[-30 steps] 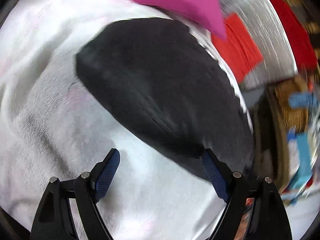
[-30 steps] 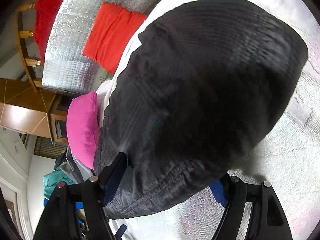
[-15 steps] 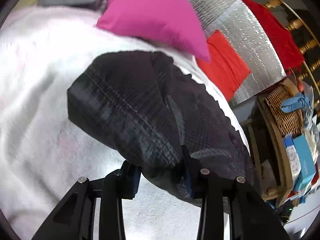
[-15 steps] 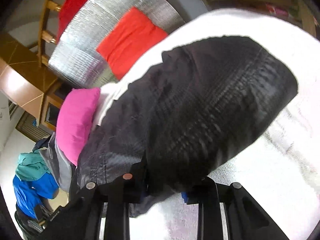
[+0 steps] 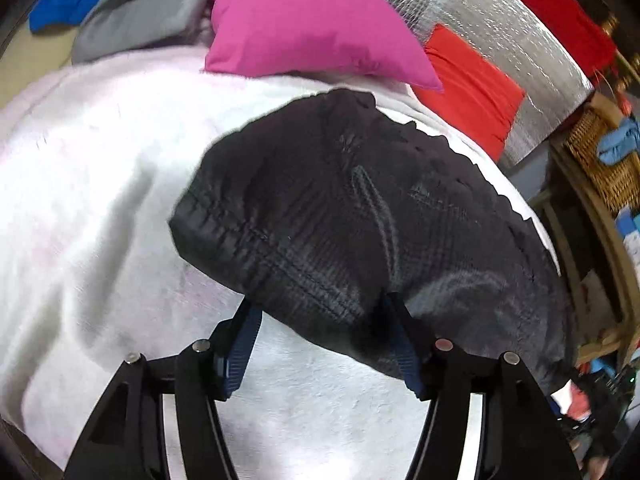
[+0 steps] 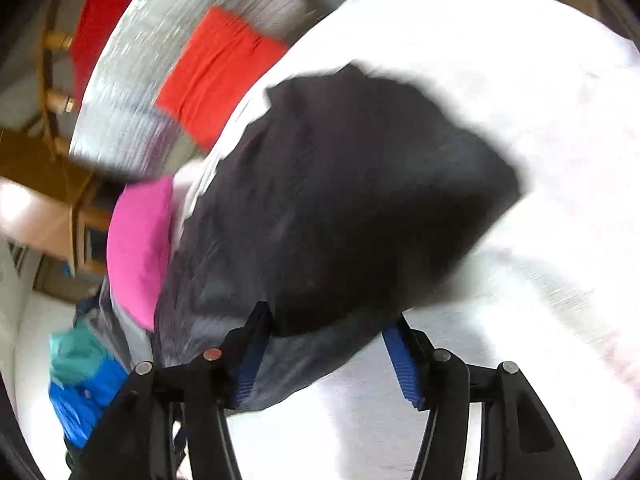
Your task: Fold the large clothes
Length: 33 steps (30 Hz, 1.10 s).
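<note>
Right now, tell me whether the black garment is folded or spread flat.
Folded. The black garment lies doubled over on the white blanket as a thick compact bundle with a rounded fold edge. How neatly, the blur hides.

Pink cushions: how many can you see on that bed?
1. The pink cushion lies at the far end of the white blanket, beyond the black garment. Others may be hidden behind the grey clothes beside it.

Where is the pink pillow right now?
Left view: the pink pillow lies at the far edge of the white blanket, beyond the black garment, left of the red cloth.
</note>
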### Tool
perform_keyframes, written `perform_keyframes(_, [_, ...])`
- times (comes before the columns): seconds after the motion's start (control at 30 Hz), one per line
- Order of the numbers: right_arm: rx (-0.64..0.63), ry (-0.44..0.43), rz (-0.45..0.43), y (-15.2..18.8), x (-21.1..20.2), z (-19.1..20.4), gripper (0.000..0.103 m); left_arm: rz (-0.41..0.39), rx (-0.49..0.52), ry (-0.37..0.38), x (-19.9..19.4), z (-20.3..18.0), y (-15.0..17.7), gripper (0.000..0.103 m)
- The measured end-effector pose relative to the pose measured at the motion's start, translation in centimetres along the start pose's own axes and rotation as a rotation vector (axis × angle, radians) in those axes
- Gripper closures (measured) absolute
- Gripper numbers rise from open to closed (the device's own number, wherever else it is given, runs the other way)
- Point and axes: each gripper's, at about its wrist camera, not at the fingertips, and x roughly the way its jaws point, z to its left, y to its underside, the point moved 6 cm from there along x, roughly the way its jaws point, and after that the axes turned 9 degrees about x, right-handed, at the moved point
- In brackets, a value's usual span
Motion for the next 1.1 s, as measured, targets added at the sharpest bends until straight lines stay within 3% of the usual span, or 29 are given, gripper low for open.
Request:
perform_keyframes(0.17, [0.122,-0.011,-0.054,-3.2,-1.0,-2.6,0.033,-0.068,0.085,-0.086,-1.2,0.2,-1.0,0.034])
perform_keyframes(0.33, [0.133,-0.013,-0.071,-4.3,0.3,-2.5,0.033,-0.083,0.124,-0.125,-1.3,0.4,-1.1,0.034])
perform_keyframes(0.4, [0.094,0.012,-0.094,-4.4,0.3,-2.0,0.036,-0.078,0.123,-0.129,-1.2,0.5,-1.1,0.034])
perform_keyframes(0.47, [0.014,0.05,-0.145,-4.2,0.1,-0.6,0.052,-0.079,0.127,-0.138,-1.5,0.6,-1.0,0.034])
perform_keyframes(0.53, [-0.051,0.035,-0.215,-3.9,-1.3,0.9,0.06,-0.085,0.127,-0.145,-1.6,0.7,-1.1,0.034])
perform_keyframes(0.6, [-0.12,0.02,-0.268,-3.7,-3.0,1.8,0.062,-0.09,0.127,-0.15,-1.8,0.9,-1.2,0.034])
perform_keyframes(0.63, [-0.163,0.053,-0.285,-3.5,-3.0,2.2,0.063,-0.091,0.128,-0.153,-1.8,0.8,-1.2,0.034])
perform_keyframes(0.73, [-0.106,0.166,-0.208,-3.8,-0.8,0.1,0.062,-0.087,0.131,-0.16,-1.7,1.0,-1.2,0.034])
perform_keyframes(0.8, [-0.019,0.126,-0.163,-4.3,-0.4,-1.1,0.061,-0.086,0.128,-0.167,-1.7,1.3,-1.2,0.034])
perform_keyframes(0.97, [0.072,0.048,-0.107,-4.8,-1.2,-2.0,0.05,-0.103,0.131,-0.189,-2.0,1.9,-1.5,0.034])
perform_keyframes(1.1, [0.129,-0.021,-0.067,-5.0,-2.1,-2.7,0.049,-0.12,0.147,-0.213,-2.6,2.3,-1.6,0.034])
